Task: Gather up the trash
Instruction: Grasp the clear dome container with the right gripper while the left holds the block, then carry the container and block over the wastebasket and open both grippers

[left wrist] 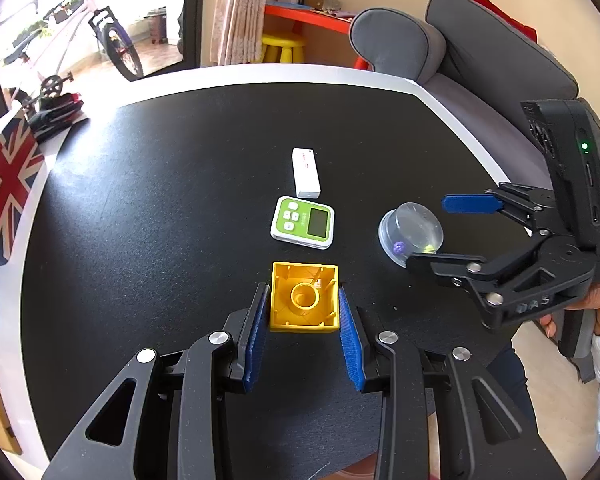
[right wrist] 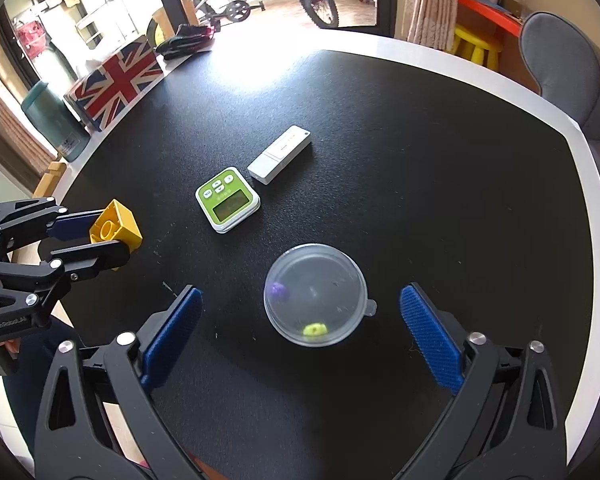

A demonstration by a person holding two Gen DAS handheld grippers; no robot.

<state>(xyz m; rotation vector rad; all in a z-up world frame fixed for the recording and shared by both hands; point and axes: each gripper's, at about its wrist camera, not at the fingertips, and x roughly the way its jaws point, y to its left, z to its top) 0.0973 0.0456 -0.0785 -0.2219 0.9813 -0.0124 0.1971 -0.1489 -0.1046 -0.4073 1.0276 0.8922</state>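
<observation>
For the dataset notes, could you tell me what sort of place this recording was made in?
Most likely a home living room: a grey sofa beside the black table, a bicycle by the window, and a child's yellow stool.

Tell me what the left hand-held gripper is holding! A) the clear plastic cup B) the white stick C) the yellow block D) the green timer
C: the left hand-held gripper has its blue pads pressed on both sides of the yellow block.

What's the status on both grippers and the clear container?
Left gripper shut on yellow plastic block. Right gripper open, straddling lidded clear round plastic container on black table, pads not touching. Green timer and white stick clear of it.
</observation>
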